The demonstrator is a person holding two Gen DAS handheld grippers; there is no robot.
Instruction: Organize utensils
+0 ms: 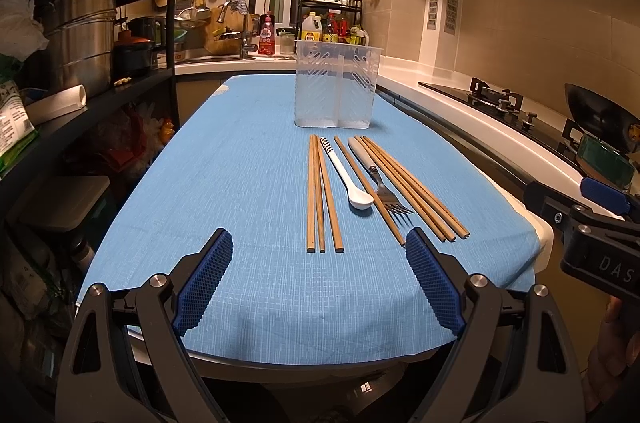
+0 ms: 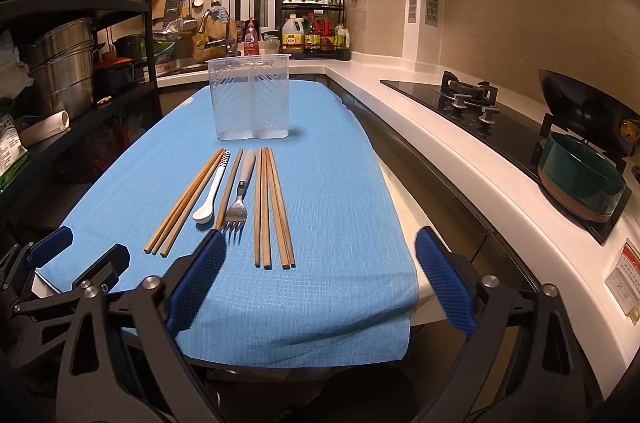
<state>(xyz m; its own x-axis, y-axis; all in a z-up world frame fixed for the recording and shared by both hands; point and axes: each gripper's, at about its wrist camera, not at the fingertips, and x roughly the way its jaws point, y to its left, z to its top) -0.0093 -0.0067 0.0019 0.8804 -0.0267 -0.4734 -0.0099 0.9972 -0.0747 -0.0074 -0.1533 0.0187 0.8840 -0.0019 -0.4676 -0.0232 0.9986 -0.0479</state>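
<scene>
A row of utensils lies flat on the blue cloth [image 1: 224,163] that covers the table, in the middle of both views. There are brown wooden chopsticks [image 1: 320,195] in little groups, a white spoon [image 1: 352,183] with black stripes at the far end of its handle, and a metal fork [image 1: 384,191] with a pale grey handle. One chopstick looks to lie partly under the fork, though that is hard to tell. Behind them, higher in the frame, stands a clear plastic utensil holder [image 1: 336,83] with two parts, upright and with nothing in it. The left tool [image 1: 320,251] is wide open, low in its view, holding nothing. The right tool [image 2: 320,251] is wide open too, low in its view just before the chopstick ends.
</scene>
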